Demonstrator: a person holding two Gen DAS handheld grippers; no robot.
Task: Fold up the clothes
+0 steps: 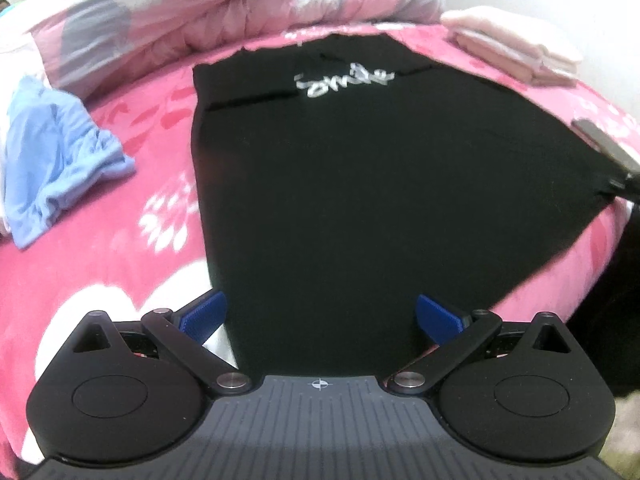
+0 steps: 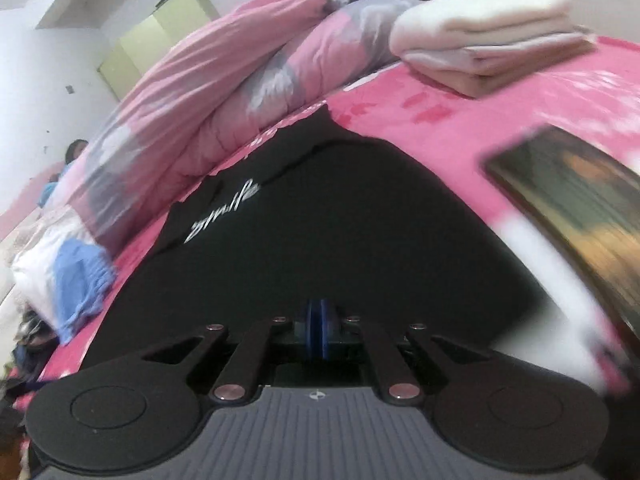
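A black T-shirt [image 1: 340, 184] with white script lies spread flat on the pink bed sheet [image 1: 120, 208], its lettering at the far end. My left gripper [image 1: 320, 316] is open over the shirt's near hem, and its blue pads [image 1: 204, 316] stand wide apart with nothing between them. In the right wrist view the same shirt [image 2: 340, 240] stretches ahead. My right gripper [image 2: 318, 332] is shut, blue pads pressed together on the shirt's right edge. In the left wrist view that edge is drawn into a point toward the right gripper [image 1: 624, 186].
A crumpled light blue garment [image 1: 60, 152] lies left of the shirt. A rolled pink and grey quilt [image 1: 200, 20] runs along the far side. Folded pale towels [image 2: 488, 32] sit at the far right. A dark flat rectangular object [image 2: 572, 216] lies right of the shirt. A person [image 2: 76, 148] sits far left.
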